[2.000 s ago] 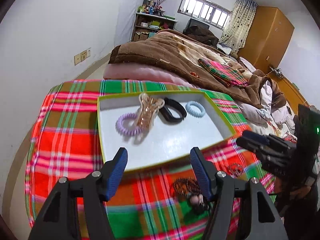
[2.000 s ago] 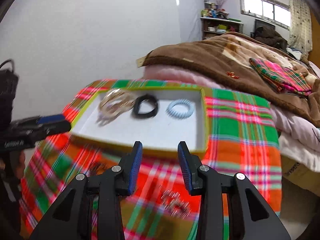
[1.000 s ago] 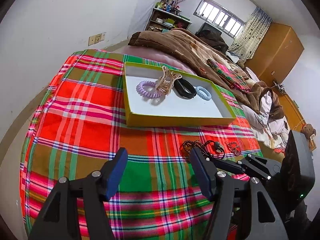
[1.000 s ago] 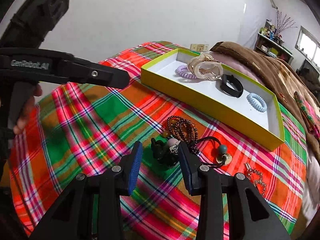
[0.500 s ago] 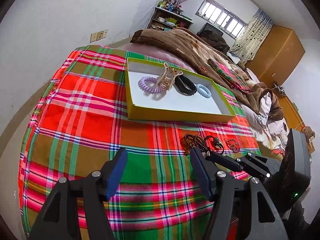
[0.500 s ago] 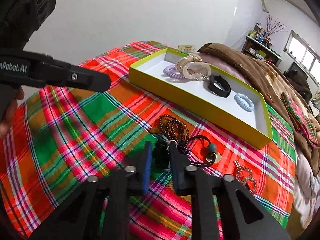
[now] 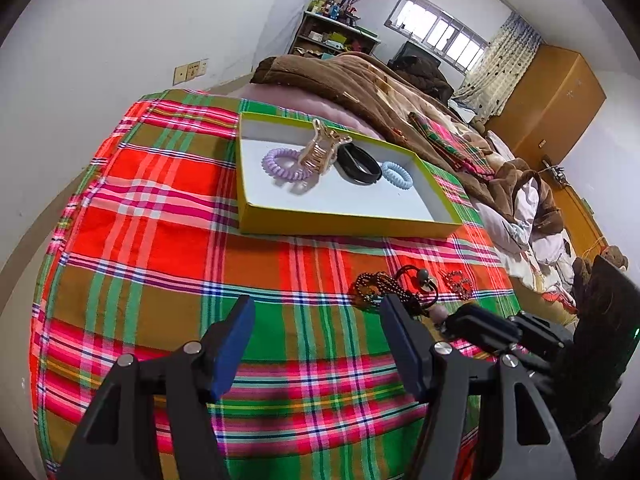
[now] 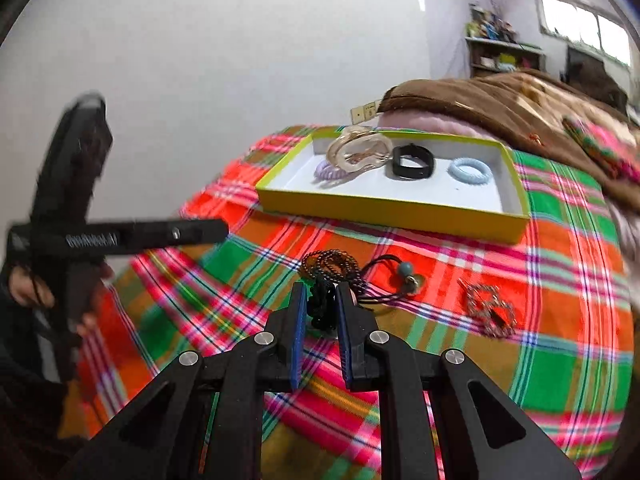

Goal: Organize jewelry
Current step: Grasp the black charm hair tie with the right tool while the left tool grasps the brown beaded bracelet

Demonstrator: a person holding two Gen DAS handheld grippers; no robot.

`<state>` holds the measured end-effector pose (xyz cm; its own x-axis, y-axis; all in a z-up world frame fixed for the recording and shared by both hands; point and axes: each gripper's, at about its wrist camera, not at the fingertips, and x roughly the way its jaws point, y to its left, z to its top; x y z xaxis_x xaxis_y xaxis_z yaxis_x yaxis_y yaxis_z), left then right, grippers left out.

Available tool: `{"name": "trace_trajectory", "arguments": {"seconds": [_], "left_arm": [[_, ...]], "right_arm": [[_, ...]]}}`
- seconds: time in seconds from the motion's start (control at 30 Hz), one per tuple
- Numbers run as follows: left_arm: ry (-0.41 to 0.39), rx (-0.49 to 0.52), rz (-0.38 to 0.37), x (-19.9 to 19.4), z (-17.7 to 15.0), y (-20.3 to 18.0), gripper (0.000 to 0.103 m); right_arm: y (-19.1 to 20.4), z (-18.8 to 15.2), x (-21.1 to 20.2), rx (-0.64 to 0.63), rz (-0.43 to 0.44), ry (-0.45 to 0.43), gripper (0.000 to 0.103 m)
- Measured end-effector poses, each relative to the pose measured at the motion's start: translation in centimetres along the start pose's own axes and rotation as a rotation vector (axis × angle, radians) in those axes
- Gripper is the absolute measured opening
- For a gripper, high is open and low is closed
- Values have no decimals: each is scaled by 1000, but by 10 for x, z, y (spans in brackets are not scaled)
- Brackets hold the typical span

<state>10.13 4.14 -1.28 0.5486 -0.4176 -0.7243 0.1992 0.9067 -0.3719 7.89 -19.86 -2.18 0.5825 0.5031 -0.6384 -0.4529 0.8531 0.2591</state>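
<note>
Change: right gripper [image 8: 323, 306] has drawn its fingers in since half a second ago, now pinching a black knotted hair tie [image 8: 322, 305]; a second ago they stood wider apart around it.
Right gripper pose: low over the plaid cloth [image 8: 568, 280], pointing toward the yellow box [image 8: 384, 208], blue pads nearly together with the hair tie filling the gap.
Left gripper pose: left gripper [image 7: 320, 332] hovers above the cloth on the near side of the box, fingers spread wide and holding nothing; in the right view it juts in level from the left, held by a hand [image 8: 28, 288].
Jewelry outside the box: brown bead bracelet [image 8: 330, 263] just beyond the hair tie; black cord with a grey bead [image 8: 400, 276] beside it; a metal chain piece [image 8: 490, 307] farther right.
Inside the box: purple coil tie [image 7: 282, 163], beige claw clip [image 7: 322, 148], black band [image 7: 358, 159], blue coil tie [image 7: 396, 169], in a row along the far side.
Writing: white lettering on the left gripper's finger, too blurred to read surely.
</note>
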Motion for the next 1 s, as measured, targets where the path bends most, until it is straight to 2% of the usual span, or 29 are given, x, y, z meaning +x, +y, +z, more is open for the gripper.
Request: {"name": "trace_trajectory", "arguments": {"seconds": [0.1,0.5,0.67,0.77,1.0], "left_arm": [[16,12,-11,5,-1,-6,67],[92,65,-23,43,6,-43,67],[126,56,24,61,8,-52,67],[139,30,88,70,7,-49,66],[148,69,145,70,6,-52,66]], "right_arm": [[-11,0,-12,44,-10,-29,15],[-33,-8,-48,86,-79,-111,15],[-38,-11,-50,93,-79,-115,15],[-41,-12,-50,96,-72,-115,15],[-41,-12,-49,88,-54,-119,15]]}}
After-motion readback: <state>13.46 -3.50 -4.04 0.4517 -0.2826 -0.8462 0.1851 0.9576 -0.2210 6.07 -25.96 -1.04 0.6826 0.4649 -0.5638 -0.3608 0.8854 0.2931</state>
